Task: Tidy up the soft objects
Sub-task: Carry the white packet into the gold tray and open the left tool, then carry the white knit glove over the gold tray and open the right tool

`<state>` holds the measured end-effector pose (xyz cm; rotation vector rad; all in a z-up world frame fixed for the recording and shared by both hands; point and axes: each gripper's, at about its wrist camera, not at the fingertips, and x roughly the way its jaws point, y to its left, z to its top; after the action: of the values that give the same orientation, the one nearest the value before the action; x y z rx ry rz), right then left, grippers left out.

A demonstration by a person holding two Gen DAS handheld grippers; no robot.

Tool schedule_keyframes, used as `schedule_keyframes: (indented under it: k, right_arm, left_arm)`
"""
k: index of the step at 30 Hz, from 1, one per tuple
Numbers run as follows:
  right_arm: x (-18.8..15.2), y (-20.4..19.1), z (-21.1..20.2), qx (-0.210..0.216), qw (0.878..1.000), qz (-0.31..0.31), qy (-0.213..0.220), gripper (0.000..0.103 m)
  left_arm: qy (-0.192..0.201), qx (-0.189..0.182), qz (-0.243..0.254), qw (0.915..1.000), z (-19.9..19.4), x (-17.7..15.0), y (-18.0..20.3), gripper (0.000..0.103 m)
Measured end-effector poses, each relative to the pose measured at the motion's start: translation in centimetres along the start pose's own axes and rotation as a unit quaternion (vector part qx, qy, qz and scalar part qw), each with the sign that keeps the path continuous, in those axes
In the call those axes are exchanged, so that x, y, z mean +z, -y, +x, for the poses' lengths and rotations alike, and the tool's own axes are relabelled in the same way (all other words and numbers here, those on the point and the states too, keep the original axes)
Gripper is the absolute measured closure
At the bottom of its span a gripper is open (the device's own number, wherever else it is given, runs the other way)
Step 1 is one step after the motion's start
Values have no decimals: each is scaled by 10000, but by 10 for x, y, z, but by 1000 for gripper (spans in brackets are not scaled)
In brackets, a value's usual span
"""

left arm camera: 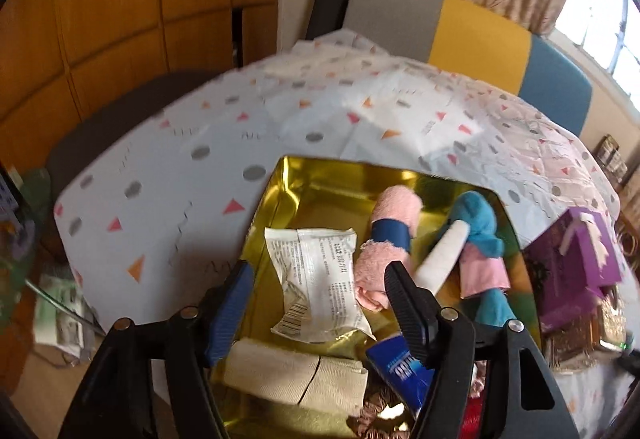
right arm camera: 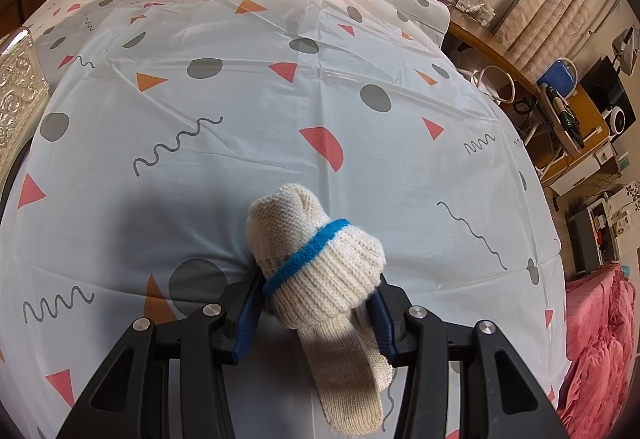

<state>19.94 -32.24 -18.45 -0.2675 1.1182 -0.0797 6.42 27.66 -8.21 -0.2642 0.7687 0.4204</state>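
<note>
The right gripper [right arm camera: 316,313] pinches a rolled cream glove [right arm camera: 316,259] with a blue band, held over the patterned tablecloth [right arm camera: 320,99]. The left gripper [left arm camera: 320,299] hangs spread wide above the gold tin [left arm camera: 288,183]. Inside the tin lie a white packet [left arm camera: 320,279], a pink towel roll [left arm camera: 388,239], a blue cloth [left arm camera: 480,219] and a beige bandage [left arm camera: 296,379]. A purple box [left arm camera: 576,255] stands just beside the tin.

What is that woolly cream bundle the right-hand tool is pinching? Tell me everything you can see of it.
The cream knitted glove looks like a cotton work glove rolled into a bundle, its ribbed cuff edged with a bright blue band that wraps round the roll. A flat loose part trails back toward the camera. The right gripper is shut on it, blue pads pressing both sides. It sits low over the patterned tablecloth; whether it touches the cloth cannot be told.
</note>
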Motion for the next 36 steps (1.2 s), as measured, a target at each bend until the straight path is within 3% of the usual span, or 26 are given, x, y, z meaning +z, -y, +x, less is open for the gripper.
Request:
schedule_keyframes:
  k: [8,16,28,36]
  right_arm:
    - [0,0,0,0,10000,7,-6,56]
    - [1,0,1,-13,10000,50,-34,56]
    - [6,-9,-2,-378,9976,471,-342,61]
    - [26,-21,-16,602,9901,1219,-346,61]
  left_arm:
    - [398,-116,216,9989,-39,-10,10,28]
    - [431,-281,328,9981,-55,-20,18,28]
    - [301,-359,546,9974,-57,-40,22,28]
    - [111,-411,597,9973,-50,-52,17,28]
